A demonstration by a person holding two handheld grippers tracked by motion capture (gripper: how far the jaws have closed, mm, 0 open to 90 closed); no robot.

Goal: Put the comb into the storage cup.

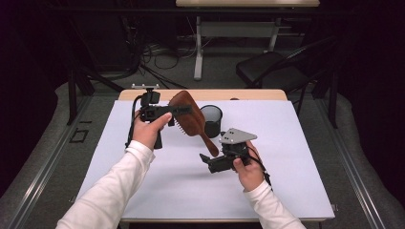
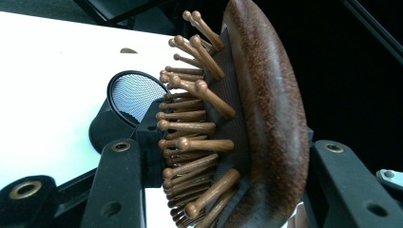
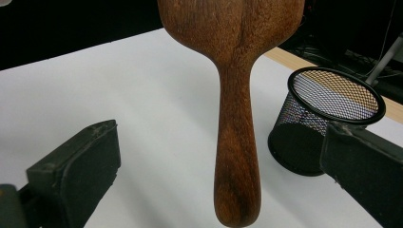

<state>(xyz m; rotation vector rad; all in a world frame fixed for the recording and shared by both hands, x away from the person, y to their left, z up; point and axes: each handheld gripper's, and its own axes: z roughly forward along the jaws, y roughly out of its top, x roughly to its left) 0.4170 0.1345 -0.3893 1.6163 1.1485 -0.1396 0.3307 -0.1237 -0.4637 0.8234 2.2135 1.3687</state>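
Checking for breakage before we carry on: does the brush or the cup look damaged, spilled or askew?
Nothing stands out. The wooden hairbrush looks whole, its pins intact, clamped at the head in the left gripper. The mesh cup stands upright on the table.

The brown wooden hairbrush (image 1: 187,113) hangs above the white table, held by its oval head, wooden pins (ball-tipped) facing sideways, handle slanting down near the mesh cup.
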